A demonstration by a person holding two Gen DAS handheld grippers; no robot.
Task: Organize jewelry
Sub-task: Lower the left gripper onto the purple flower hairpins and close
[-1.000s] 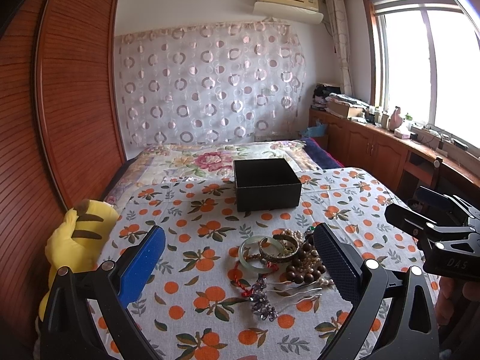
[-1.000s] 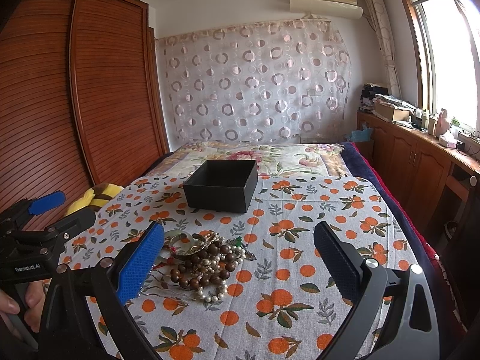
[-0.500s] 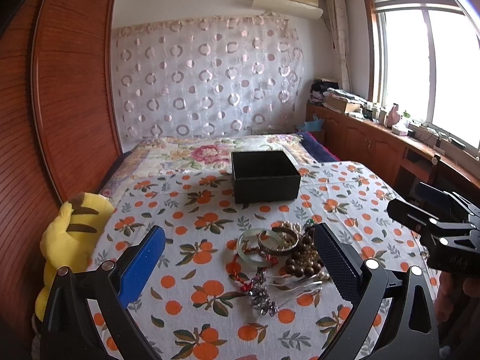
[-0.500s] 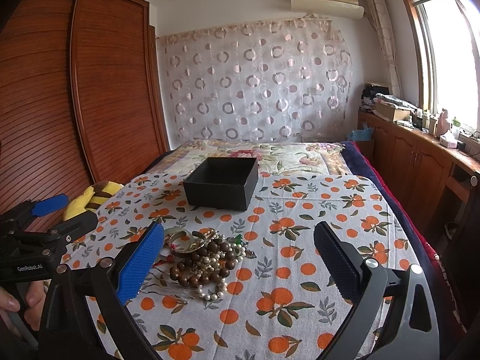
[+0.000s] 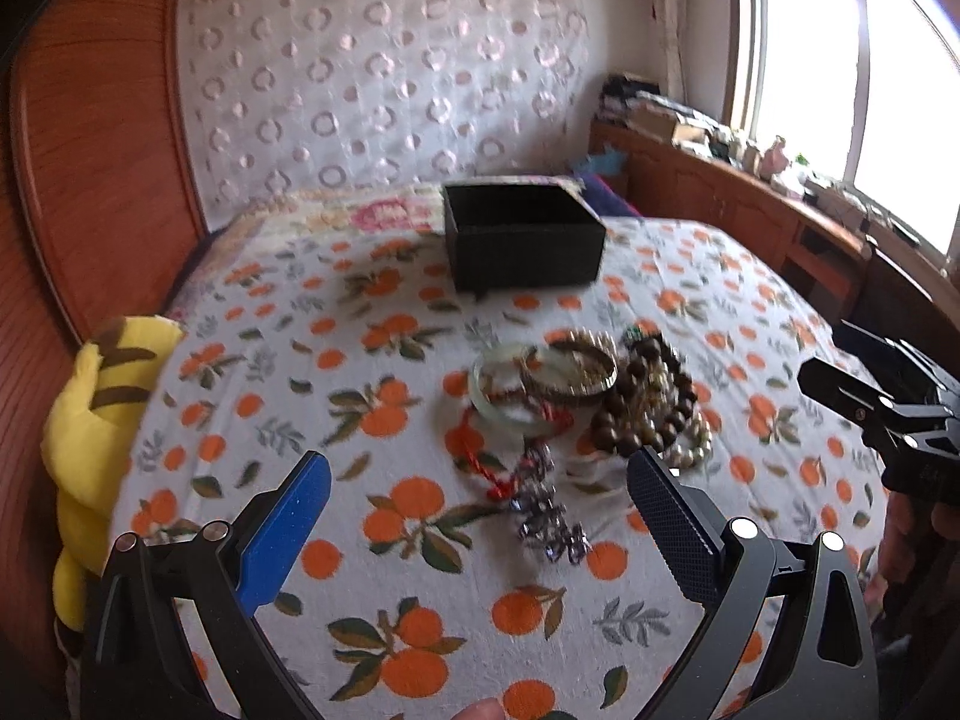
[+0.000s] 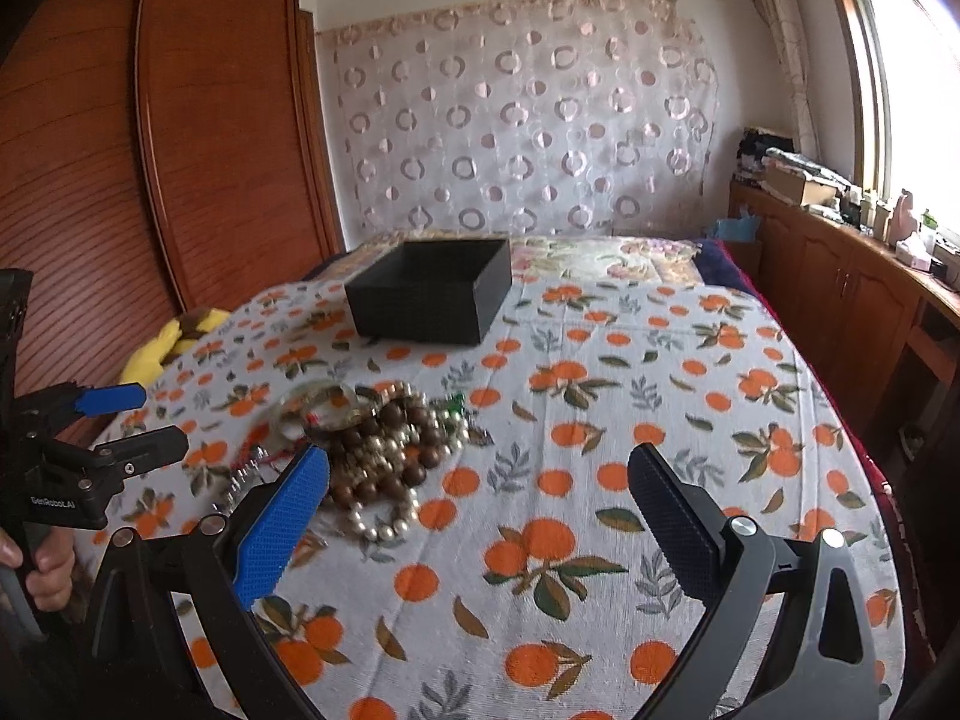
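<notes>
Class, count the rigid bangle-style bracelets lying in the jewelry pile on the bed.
2: a pale green jade bangle at the pile's left, and a gold metal bangle overlapping its right edge. Others may hide under the beads.

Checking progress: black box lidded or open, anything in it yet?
Open: the black box has no lid, inner walls visible. Contents cannot tell; its floor is hidden. Jewelry pile lies outside on the cloth.

Black gripper (image 5: pixel 478 516) frames, one blue pad, one black, silver screws.

Two low wrist views toward the curtain, sharing jewelry pile (image 5: pixel 588 396) and box (image 6: pixel 432 294).
</notes>
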